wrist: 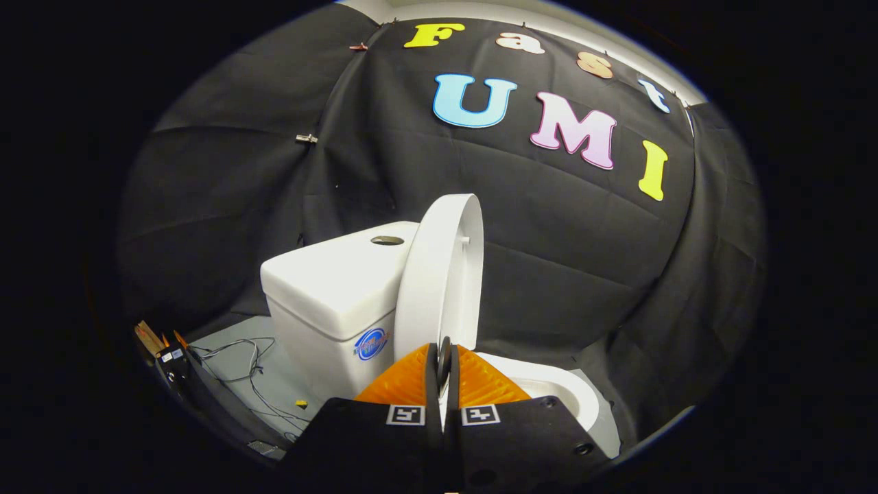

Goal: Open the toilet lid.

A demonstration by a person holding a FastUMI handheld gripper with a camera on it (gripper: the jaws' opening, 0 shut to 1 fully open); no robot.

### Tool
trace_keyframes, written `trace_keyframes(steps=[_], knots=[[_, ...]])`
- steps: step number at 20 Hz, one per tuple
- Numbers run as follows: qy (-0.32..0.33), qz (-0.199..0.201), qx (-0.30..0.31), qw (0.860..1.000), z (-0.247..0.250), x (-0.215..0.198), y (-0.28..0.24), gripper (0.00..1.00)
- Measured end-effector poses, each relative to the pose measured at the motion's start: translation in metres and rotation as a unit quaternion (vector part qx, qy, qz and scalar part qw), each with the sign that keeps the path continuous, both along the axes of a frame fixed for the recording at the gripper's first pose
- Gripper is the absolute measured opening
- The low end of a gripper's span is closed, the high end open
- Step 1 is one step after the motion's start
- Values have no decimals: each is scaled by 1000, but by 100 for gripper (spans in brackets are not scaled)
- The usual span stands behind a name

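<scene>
A white toilet stands against the black cloth wall. Its lid is raised, standing nearly upright and leaning back toward the tank. The open seat and bowl show to the right of my fingers. My gripper is shut, the two fingers pressed together with nothing visible between them. The fingertips sit just in front of the lid's lower edge, which they partly hide. A round flush button sits on top of the tank.
Thin cables trail over the grey floor left of the tank, with a small yellow bit near them. A dark box holding wooden pieces stands at the far left. Black cloth closes in behind and to the right.
</scene>
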State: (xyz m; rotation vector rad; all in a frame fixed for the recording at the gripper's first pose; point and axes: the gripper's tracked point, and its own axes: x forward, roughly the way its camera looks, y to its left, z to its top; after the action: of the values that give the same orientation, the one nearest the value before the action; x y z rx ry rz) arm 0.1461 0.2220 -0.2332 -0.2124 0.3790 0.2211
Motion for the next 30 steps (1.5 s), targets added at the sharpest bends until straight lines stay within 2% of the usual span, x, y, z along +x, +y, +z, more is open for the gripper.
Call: trace_keyframes(steps=[9,12,13,17,20,24,30], knots=[[1,-1,-1,1000,1,-2,6,5],[9,0,2,1000,-2,-6,3,18],[3,-4,3,1000,2,-9,-1,18],[-13,-4,11,1000,21,-23,-14,64],[-17,-9,22,1000,44,-31,-27,66],[-65,-16,37,997,104,-51,-53,92],[-113,-37,46,992,186,-97,-116,99]])
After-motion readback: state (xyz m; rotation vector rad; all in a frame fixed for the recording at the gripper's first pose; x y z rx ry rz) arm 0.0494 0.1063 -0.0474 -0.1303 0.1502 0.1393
